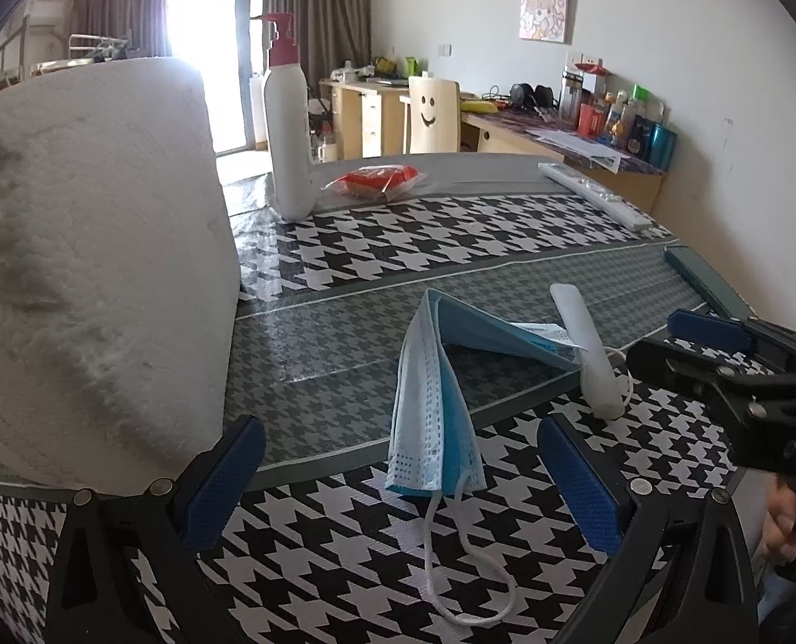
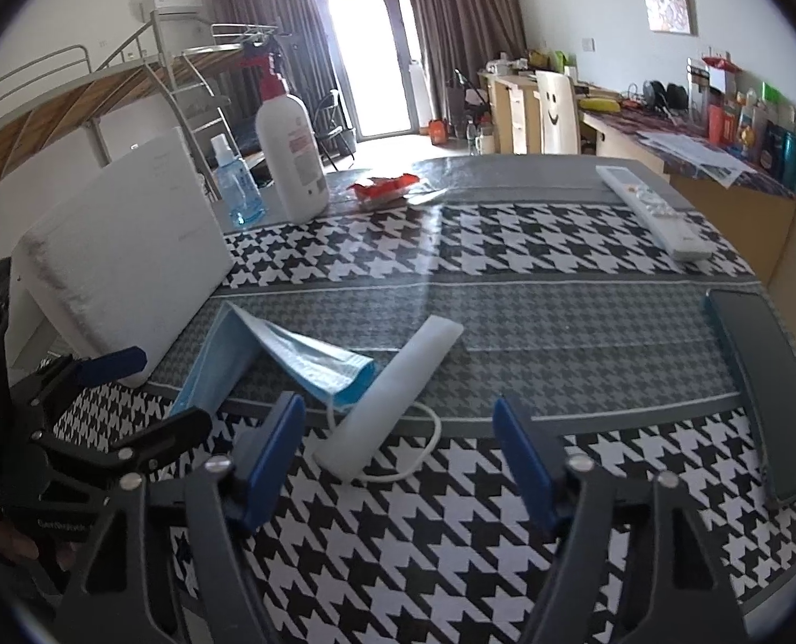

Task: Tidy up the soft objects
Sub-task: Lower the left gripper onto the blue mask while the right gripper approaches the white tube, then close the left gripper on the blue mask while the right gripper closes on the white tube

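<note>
While both tongs hover spread and empty, the mask [image 1: 432, 402] lies folded on the surface [image 1: 505, 236], dead ahead between left tongs [image 1: 398, 483]; its long axis runs away from them; right tongs [image 2: 398, 461] face the foam stick [image 2: 392, 402] beside it.

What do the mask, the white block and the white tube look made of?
Mask: thin nonwoven fabric, matte blue and white, judging by its pleats and embossed edge. White block: probably soft foam or sponge, with a fuzzy, pitted face. White tube: smooth, slightly translucent, possibly foam or plastic; unclear.
</note>
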Tool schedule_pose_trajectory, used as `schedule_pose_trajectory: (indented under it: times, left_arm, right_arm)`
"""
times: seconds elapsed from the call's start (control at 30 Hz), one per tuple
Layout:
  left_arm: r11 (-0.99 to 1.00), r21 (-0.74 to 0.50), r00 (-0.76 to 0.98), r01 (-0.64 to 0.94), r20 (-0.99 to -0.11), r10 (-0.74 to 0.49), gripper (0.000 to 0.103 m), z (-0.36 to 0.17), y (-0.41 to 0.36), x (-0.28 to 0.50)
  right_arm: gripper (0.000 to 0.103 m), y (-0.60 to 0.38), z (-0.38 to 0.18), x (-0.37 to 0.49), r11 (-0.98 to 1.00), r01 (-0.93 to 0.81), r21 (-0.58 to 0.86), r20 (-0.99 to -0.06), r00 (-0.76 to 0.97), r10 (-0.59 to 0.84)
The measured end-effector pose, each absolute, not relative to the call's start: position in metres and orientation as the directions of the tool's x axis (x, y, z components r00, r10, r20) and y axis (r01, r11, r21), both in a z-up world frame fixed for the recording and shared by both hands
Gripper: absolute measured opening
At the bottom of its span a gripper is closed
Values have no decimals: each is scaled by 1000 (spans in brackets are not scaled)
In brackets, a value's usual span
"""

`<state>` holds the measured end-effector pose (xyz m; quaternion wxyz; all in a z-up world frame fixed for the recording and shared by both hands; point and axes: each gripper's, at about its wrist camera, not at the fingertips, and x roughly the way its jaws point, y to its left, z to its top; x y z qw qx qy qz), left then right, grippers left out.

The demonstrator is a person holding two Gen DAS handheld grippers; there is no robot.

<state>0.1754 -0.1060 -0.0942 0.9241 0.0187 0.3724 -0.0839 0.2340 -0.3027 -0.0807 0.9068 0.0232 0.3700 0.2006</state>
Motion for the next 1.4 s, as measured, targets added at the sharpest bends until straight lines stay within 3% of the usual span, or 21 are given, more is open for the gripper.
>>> schedule_pose_trajectory:
  times: [0.33, 0.57, 0.63, 0.8, 0.87, 1.13, 1.4]
  left_arm:
    - [985, -2, 690, 175, -713, -124, 87, -98, -111, 185]
    - [983, -4, 673, 184, -728, -129, 69, -102, -113, 191]
    - [981, -7, 663, 191, -736, -135, 65, -103, -113, 193]
    - [978, -19, 655, 207, -740, -153, 57, -104, -114, 195]
    - [978, -15, 653, 210, -742, -151, 47, -104, -114, 196]
    - [971, -18, 632, 237, -756, -168, 23, -107, -117, 201]
    - [975, -5, 647, 224, -747, -152, 11, -104, -115, 199]
  right_arm:
    - [58, -298, -90, 262, 933, -296, 204, -717, 604, 348]
    - [55, -291, -95, 269, 936, -289, 203, -733, 589, 341]
    - [47, -289, -97, 272, 936, -286, 203, -741, 580, 338]
    - [40, -285, -98, 274, 935, -297, 194, -747, 573, 338]
    - [35, -283, -98, 275, 934, -300, 194, -748, 570, 339]
    - [19, -287, -97, 278, 931, -293, 219, -745, 565, 353]
    - [14, -293, -93, 276, 931, -297, 212, -735, 580, 352]
